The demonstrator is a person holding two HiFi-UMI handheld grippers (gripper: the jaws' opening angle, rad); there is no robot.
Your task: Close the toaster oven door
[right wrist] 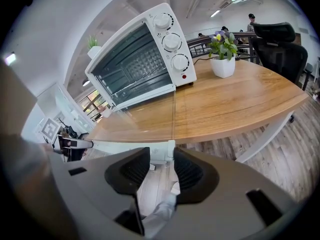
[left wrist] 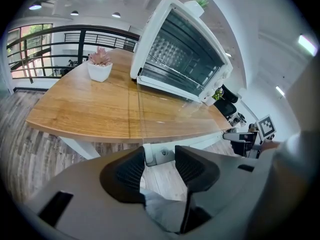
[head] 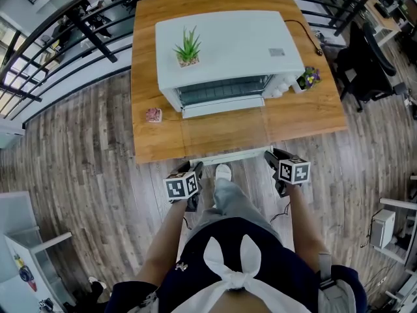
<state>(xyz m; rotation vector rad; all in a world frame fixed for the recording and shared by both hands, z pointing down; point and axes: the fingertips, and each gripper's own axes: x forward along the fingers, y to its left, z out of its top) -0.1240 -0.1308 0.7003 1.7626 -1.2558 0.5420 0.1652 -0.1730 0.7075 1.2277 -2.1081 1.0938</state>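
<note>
A white toaster oven [head: 228, 51] sits at the table's [head: 306, 119] far edge. Its glass door [head: 225, 130] lies flat open, unshut. The left gripper [left wrist: 159, 166] and right gripper [right wrist: 161, 169] hover by the handle [head: 228, 156], jaws slightly apart, empty.

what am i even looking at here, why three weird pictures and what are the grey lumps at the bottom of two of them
There is no robot. A person holds a two-jaw tool in each hand. One picture is from a camera on the person's head, looking down. The others are from cameras on the left claw and right claw; the grey lumps are their jaws. A wooden table carries a white toaster oven with its glass door folded down. Both claws are open, holding nothing, near the door's handle.
</note>
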